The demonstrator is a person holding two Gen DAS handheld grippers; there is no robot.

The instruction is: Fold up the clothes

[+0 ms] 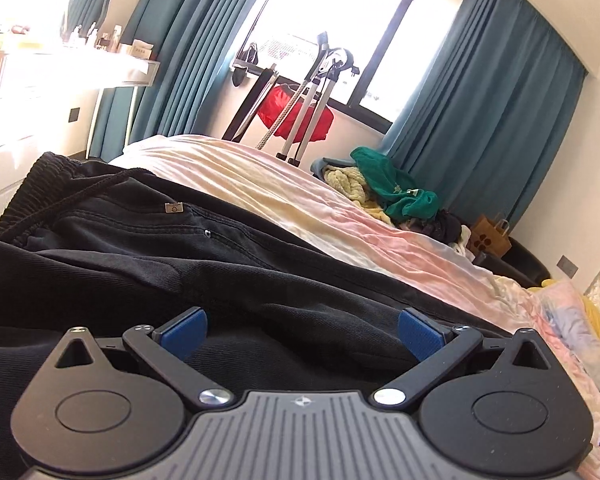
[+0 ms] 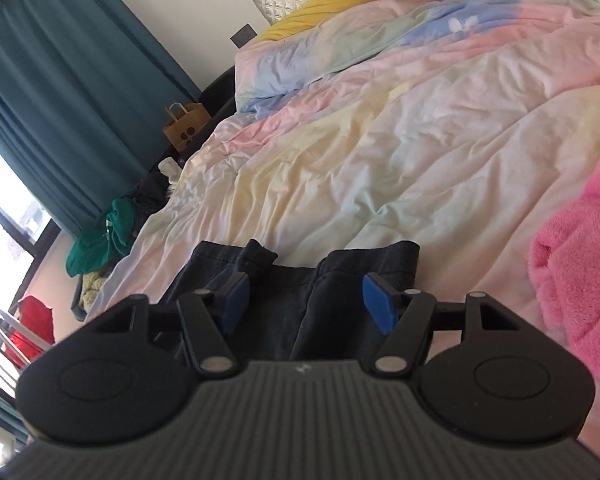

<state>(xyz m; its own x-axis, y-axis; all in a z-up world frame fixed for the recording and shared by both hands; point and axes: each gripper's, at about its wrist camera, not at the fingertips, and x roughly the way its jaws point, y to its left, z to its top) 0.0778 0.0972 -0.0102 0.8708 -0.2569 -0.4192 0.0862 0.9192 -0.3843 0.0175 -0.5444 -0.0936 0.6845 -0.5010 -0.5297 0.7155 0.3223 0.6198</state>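
Black trousers lie spread on the pastel bedsheet, filling the lower left of the left wrist frame; both the left gripper and the right gripper hover low over the cloth with jaws wide apart, holding nothing. Risk: closing here could pinch only the top layer, or catch the sheet beneath, dragging the fold askew. The left view alone shows the elastic waistband; only the right shows the two leg hems at lower centre and a pink fleece at right.
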